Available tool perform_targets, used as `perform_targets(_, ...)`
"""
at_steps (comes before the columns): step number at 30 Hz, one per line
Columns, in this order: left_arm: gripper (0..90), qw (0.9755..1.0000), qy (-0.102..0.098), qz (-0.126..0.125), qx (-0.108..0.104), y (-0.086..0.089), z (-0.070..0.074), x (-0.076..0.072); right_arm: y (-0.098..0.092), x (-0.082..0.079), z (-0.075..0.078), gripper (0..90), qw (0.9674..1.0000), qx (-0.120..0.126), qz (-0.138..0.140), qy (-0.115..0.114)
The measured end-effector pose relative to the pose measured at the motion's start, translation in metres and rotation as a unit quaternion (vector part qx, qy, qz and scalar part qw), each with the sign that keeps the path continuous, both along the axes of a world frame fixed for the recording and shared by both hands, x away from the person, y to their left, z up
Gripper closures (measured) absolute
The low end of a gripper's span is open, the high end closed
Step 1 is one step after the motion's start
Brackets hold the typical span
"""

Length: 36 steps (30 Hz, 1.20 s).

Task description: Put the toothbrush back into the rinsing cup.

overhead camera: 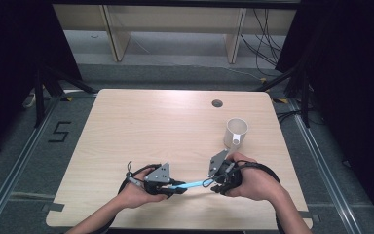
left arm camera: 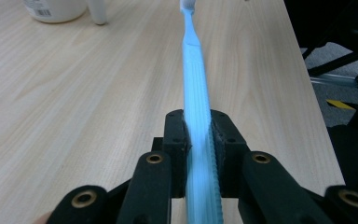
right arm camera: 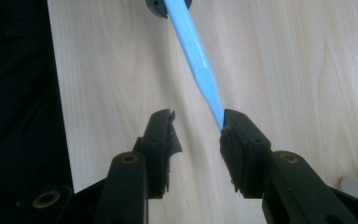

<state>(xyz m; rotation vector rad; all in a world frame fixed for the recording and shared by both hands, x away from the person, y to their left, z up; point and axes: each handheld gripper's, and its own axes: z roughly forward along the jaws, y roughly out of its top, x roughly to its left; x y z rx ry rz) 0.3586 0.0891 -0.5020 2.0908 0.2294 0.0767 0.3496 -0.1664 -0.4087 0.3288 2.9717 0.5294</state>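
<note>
Clenching the toothbrush (left arm camera: pixel 196 88), left hand-held gripper (overhead camera: pixel 171 189) sits near table edge (overhead camera: pixel 175 225); right hand-held gripper (right arm camera: pixel 198 123) seems released

We see the table (overhead camera: pixel 175 122) evenly lit from above, with a pale sheen across its far half and darkness all round it. Shadows under the hands are soft and short. In the left gripper (left arm camera: pixel 198 140) view the toothbrush (left arm camera: pixel 196 84) glows overexposed and blurs close to the jaws. Beyond the right gripper (right arm camera: pixel 198 123) the wood grain looks soft.
</note>
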Motion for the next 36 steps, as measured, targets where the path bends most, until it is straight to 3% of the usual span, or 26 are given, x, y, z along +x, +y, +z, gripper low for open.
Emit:
perform_targets(6, 77.6, 0.9995, -0.009, 0.016, -0.024, 0.01, 0.003, -0.001, -0.008, -0.01, -0.009, 60.6, 0.999, 0.03, -0.033, -0.008)
perform_targets(11, 77.6, 0.9972, -0.019, 0.042, -0.058, 0.02, 0.007, -0.002, -0.008, -0.015, -0.017, 59.1, 0.9972, 0.055, -0.05, -0.009)
perform_targets(16, 77.6, 0.9917, -0.037, 0.077, -0.095, 0.028, 0.011, -0.001, -0.005, -0.01, -0.02, 58.7, 0.9919, 0.094, -0.079, -0.034)
perform_targets(20, 77.6, 0.9854, -0.052, 0.106, -0.122, 0.034, 0.015, 0.0, -0.003, -0.004, -0.019, 56.7, 0.9816, 0.144, -0.113, -0.053)
perform_targets(21, 77.6, 0.9827, -0.054, 0.118, -0.132, 0.036, 0.015, 0.0, -0.003, -0.004, -0.018, 56.4, 0.98, 0.151, -0.119, -0.052)
perform_targets(22, 77.6, 0.9797, -0.058, 0.126, -0.145, 0.037, 0.016, 0.002, -0.003, -0.002, -0.018, 56.3, 0.976, 0.17, -0.119, -0.066)
perform_targets(24, 77.6, 0.974, -0.065, 0.143, -0.163, 0.039, 0.017, 0.004, -0.002, 0.0, -0.017, 55.9, 0.9679, 0.201, -0.133, -0.072)
perform_targets(25, 77.6, 0.9735, -0.066, 0.15, -0.16, 0.041, 0.019, 0.004, -0.001, 0.0, -0.017, 55.7, 0.9617, 0.218, -0.148, -0.075)
perform_targets(26, 77.6, 0.9711, -0.07, 0.154, -0.168, 0.041, 0.019, 0.005, -0.001, 0.001, -0.017, 55.5, 0.9586, 0.228, -0.153, -0.077)
perform_targets(28, 77.6, 0.9677, -0.075, 0.167, -0.174, 0.043, 0.022, 0.005, -0.001, 0.004, -0.016, 54.3, 0.9458, 0.262, -0.171, -0.089)
perform_targets(32, 77.6, 0.96, -0.091, 0.185, -0.189, 0.046, 0.025, 0.005, -0.001, 0.01, -0.017, 53.8, 0.914, 0.333, -0.208, -0.101)
perform_targets(33, 77.6, 0.9588, -0.095, 0.187, -0.191, 0.047, 0.025, 0.005, 0.001, 0.012, -0.019, 53.8, 0.9033, 0.36, -0.214, -0.092)
perform_targets(35, 77.6, 0.9568, -0.097, 0.192, -0.195, 0.047, 0.026, 0.005, 0.002, 0.014, -0.02, 53.7, 0.8872, 0.391, -0.231, -0.08)
perform_targets(36, 77.6, 0.9566, -0.097, 0.192, -0.196, 0.047, 0.026, 0.006, 0.004, 0.014, -0.019, 53.0, 0.8807, 0.404, -0.24, -0.058)
